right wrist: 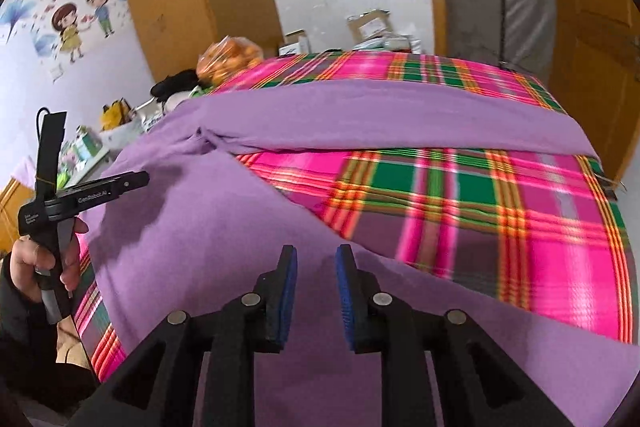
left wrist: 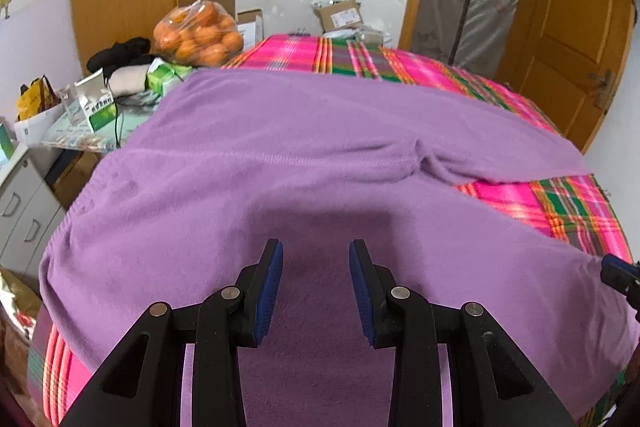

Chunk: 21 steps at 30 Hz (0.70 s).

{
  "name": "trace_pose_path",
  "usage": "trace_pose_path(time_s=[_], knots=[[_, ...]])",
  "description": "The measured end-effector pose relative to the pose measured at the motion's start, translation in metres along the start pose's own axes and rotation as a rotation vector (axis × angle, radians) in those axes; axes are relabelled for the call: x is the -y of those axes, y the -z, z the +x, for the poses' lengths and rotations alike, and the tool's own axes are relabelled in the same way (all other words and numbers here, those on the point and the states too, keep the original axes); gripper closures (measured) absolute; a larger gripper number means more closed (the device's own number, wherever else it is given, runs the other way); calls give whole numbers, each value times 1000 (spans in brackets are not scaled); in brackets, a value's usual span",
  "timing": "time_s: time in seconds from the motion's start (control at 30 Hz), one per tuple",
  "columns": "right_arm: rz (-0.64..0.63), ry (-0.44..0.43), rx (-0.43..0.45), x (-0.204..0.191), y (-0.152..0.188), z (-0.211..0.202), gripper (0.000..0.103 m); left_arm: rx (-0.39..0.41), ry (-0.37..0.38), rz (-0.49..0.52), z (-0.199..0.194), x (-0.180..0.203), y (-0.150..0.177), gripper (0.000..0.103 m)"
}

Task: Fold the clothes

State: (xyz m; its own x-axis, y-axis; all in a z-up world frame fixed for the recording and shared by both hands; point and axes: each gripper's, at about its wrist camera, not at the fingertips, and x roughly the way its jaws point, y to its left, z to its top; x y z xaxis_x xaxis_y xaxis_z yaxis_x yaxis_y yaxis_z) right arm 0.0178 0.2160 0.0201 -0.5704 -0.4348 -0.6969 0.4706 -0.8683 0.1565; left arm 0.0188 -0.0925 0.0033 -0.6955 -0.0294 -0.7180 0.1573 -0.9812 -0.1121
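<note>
2 pairs of tongs hover over 1 pair of purple knit trousers (left wrist: 248,147) spread flat on a bed: the left tongs (left wrist: 316,287) stand released, jaws well apart with nothing between the blue pads, poised above the broad waist-and-seat area, while the right tongs (right wrist: 316,293) are likewise released, jaws parted and empty, low over the nearer leg (right wrist: 224,227). The garment appears laid out full length so both tools can reach it at once, one near each end; its 2 legs fork from the crotch (right wrist: 204,139), the farther leg (right wrist: 380,115) running along the back of the bed and a wedge of pink-and-green plaid bedspread (right wrist: 480,211) showing between them. As the trousers lie open and unfolded, with both tongs free, the scene fits either a garment waiting for a grip or one just let go after smoothing. In the right-hand view 1 hand (right wrist: 44,259) grips the handle of the left tool. Beyond the bed, 1 bag of oranges (left wrist: 198,35) sits on a cluttered side table (left wrist: 72,141) beside small cartons, and at least 2 cardboard boxes (left wrist: 340,15) rest by the far wall; 1 wooden door (left wrist: 576,39) stands at right.
</note>
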Motion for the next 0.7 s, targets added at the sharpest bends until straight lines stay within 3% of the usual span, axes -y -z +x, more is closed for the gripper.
trace_pose_path(time_s=[0.43,0.63,0.7], knots=[[-154,-51,-28,-51,-17,22,82,5,-29,-25,-5,-24,0,67],[-243,-79,-34,-69,-29,28,82,19,-92,-59,-13,-57,-11,67],[-261,-90,0,-68,-43,20,82,36,-100,-60,-19,-65,-20,67]])
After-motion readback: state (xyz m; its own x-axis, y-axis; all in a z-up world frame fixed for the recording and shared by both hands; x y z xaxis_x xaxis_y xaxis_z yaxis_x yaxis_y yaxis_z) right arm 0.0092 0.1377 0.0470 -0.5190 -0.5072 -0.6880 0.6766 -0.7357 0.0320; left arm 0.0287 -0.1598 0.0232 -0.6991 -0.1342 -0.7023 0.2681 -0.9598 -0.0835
